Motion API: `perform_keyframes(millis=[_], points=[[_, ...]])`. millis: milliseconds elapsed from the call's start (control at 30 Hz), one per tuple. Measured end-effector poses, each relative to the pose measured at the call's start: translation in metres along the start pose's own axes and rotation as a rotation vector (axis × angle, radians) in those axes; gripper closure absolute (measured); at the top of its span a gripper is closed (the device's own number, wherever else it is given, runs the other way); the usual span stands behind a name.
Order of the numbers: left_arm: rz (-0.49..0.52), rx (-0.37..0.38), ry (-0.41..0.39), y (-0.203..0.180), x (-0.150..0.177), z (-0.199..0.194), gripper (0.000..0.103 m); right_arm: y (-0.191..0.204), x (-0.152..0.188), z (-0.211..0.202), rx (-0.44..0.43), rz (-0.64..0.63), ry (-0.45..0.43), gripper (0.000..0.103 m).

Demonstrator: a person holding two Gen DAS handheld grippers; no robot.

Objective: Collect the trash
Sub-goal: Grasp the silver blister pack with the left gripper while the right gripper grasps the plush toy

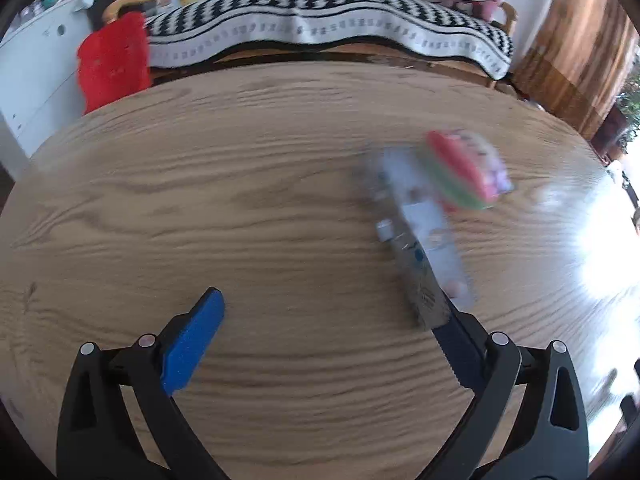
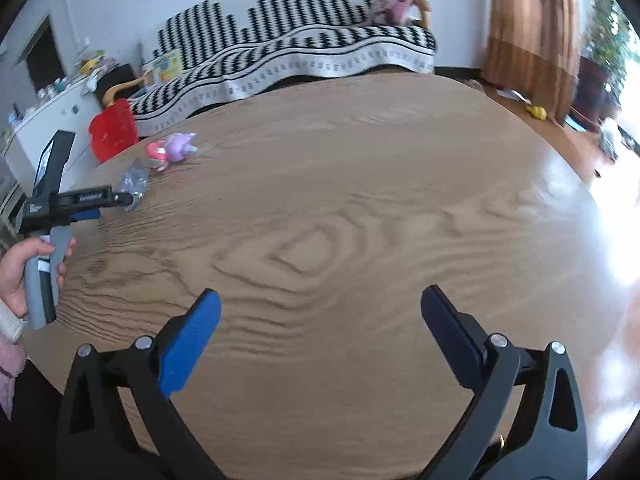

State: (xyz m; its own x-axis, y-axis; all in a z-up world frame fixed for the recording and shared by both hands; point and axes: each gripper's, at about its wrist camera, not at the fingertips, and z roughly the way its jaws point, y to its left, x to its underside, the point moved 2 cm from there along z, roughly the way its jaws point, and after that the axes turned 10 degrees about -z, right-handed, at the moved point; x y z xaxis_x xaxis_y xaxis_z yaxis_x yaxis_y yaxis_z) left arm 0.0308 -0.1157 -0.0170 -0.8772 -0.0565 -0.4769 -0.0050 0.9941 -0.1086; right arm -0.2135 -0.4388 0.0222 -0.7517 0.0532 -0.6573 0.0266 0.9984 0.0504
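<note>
On the table: we see a blurred clear wrapper lying by our left gripper's right finger, toy beyond.
Left gripper: spread wide, grasping nothing.
Right gripper: released, well apart from the wrapper.
Writing: wrapper print unreadable to us.

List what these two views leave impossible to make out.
- Silvery wrapper, left wrist view: motion blur smears its print, and whether it touches the left claw finger in front of it.
- Pink and green toy, left wrist view: blurred, shape unclear.
- Red bag, right wrist view: lower part hidden behind the table edge.
- Right claw: open, nothing between its fingers.
</note>
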Motion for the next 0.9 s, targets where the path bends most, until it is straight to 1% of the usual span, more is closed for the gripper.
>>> perform_keyframes(millis=[67, 133, 267, 400, 433, 467, 533, 567, 600, 633, 667, 700, 767, 833, 900], points=[[-0.014, -0.004, 0.001, 0.016, -0.002, -0.002, 0.006, 0.012, -0.012, 0.005, -0.026, -0.016, -0.011, 0.006], [-0.021, 0.023, 0.004, 0.022, -0.006, -0.001, 0.006, 0.025, -0.027, 0.013, -0.060, -0.029, -0.020, 0.006], [0.020, 0.085, -0.006, 0.010, -0.013, 0.003, 0.006, 0.054, -0.075, 0.030, -0.112, -0.070, -0.046, 0.006], [0.065, 0.078, -0.060, -0.001, -0.013, 0.008, 0.007, 0.078, -0.119, 0.052, -0.148, -0.081, -0.067, 0.006], [0.082, 0.079, -0.064, -0.004, -0.014, 0.009, 0.009, 0.085, -0.129, 0.060, -0.160, -0.076, -0.062, 0.006], [0.107, 0.085, -0.069, -0.009, -0.016, 0.010, 0.020, 0.092, -0.140, 0.071, -0.175, -0.065, -0.053, 0.006], [0.160, 0.061, -0.091, -0.015, -0.018, 0.010, 0.036, 0.103, -0.153, 0.084, -0.189, -0.055, -0.048, 0.006], [0.163, 0.078, -0.097, -0.014, -0.020, 0.010, 0.038, 0.110, -0.157, 0.089, -0.190, -0.061, -0.055, 0.006], [0.163, 0.078, -0.101, -0.014, -0.021, 0.011, 0.041, 0.116, -0.158, 0.092, -0.184, -0.076, -0.057, 0.006], [0.179, 0.085, -0.112, -0.014, -0.022, 0.010, 0.057, 0.121, -0.155, 0.094, -0.169, -0.100, -0.053, 0.006], [0.191, 0.088, -0.118, -0.014, -0.024, 0.010, 0.086, 0.125, -0.152, 0.099, -0.149, -0.111, -0.044, 0.006], [0.193, 0.081, -0.119, -0.013, -0.024, 0.009, 0.094, 0.125, -0.148, 0.102, -0.150, -0.098, -0.037, 0.006], [0.164, 0.099, -0.111, -0.004, -0.028, 0.009, 0.094, 0.128, -0.146, 0.115, -0.208, -0.050, 0.007, 0.006], [0.148, 0.089, -0.110, 0.006, -0.031, 0.009, 0.094, 0.138, -0.145, 0.121, -0.197, -0.073, 0.018, 0.006], [0.127, 0.078, -0.110, 0.019, -0.034, 0.009, 0.094, 0.149, -0.151, 0.125, -0.168, -0.131, 0.003, 0.006]])
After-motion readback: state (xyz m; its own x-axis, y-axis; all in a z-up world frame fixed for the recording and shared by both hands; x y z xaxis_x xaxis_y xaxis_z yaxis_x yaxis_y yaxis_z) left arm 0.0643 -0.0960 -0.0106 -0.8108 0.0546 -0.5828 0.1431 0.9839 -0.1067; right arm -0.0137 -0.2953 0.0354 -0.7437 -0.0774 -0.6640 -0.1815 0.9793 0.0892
